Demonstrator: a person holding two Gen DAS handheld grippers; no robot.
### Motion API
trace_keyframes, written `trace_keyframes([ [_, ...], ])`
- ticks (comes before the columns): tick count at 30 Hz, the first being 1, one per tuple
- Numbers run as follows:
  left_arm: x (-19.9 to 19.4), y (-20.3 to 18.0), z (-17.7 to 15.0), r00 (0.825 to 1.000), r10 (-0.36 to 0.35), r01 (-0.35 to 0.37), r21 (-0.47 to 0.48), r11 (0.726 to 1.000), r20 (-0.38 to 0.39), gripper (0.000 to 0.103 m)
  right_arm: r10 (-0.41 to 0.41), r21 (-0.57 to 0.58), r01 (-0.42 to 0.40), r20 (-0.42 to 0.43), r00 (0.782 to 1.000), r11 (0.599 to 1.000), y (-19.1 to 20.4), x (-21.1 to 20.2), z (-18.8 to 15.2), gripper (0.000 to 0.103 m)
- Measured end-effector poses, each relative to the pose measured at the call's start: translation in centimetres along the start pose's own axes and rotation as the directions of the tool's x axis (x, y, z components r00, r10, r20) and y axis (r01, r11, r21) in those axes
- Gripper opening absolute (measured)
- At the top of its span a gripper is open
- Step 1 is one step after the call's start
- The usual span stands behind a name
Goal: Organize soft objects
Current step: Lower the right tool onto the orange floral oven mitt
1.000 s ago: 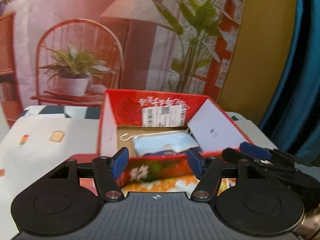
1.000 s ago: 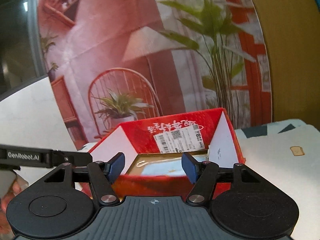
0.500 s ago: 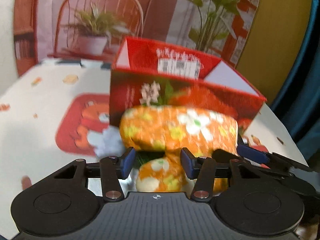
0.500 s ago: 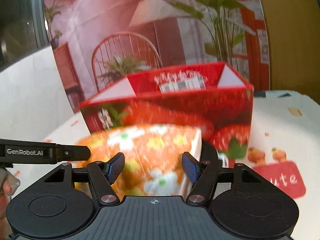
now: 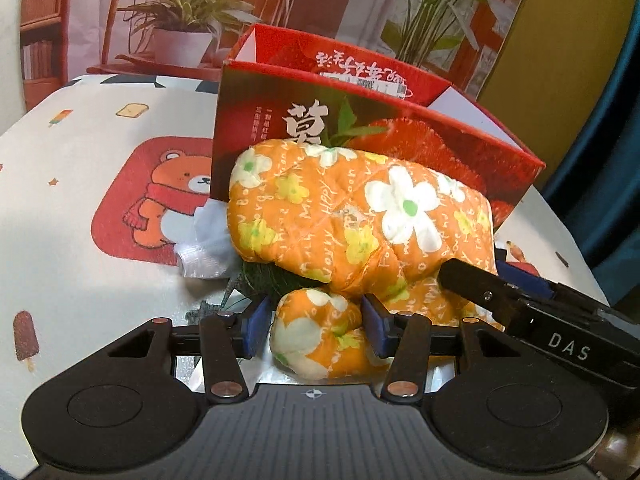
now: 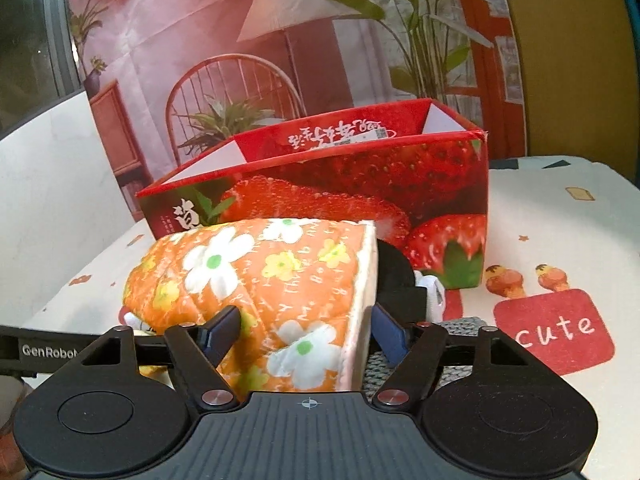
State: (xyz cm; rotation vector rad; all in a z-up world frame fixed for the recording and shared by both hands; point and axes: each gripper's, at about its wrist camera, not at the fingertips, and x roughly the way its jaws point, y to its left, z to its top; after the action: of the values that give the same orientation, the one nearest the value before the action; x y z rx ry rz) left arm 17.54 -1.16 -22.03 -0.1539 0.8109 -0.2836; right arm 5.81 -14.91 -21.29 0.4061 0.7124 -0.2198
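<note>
Likely, both hand-held grippers, left (image 5: pixel 312 320) and right (image 6: pixel 304 334), jaws apart around the orange mitt (image 5: pixel 360 216), pinch unevenly, dropping it short of the red box (image 6: pixel 360 184).

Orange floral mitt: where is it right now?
On the tablecloth against the front of the red strawberry box, mid-frame in both wrist views; the orange floral mitt lies over white and green fabric.

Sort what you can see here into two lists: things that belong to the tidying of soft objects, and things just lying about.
Job: orange floral mitten, red strawberry box, white cloth, grey knit piece.
Lying about: cartoon tablecloth, room-scene backdrop.
</note>
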Motion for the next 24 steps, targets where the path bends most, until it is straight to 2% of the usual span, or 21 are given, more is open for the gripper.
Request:
trace_keyframes([
  [16, 0.6, 0.2, -0.1, 1.000, 0.000, -0.001, -0.014, 1.000, -0.008, 0.054, 0.034, 0.081, -0.030, -0.040, 0.999, 0.996, -0.7, 0.3, 0.0, 0.071],
  [24, 0.5, 0.3, -0.1, 1.000, 0.001, -0.001, -0.008, 1.000, -0.007, 0.054, 0.027, 0.091, -0.026, -0.015, 1.000, 0.995, -0.5, -1.0, 0.7, 0.050],
])
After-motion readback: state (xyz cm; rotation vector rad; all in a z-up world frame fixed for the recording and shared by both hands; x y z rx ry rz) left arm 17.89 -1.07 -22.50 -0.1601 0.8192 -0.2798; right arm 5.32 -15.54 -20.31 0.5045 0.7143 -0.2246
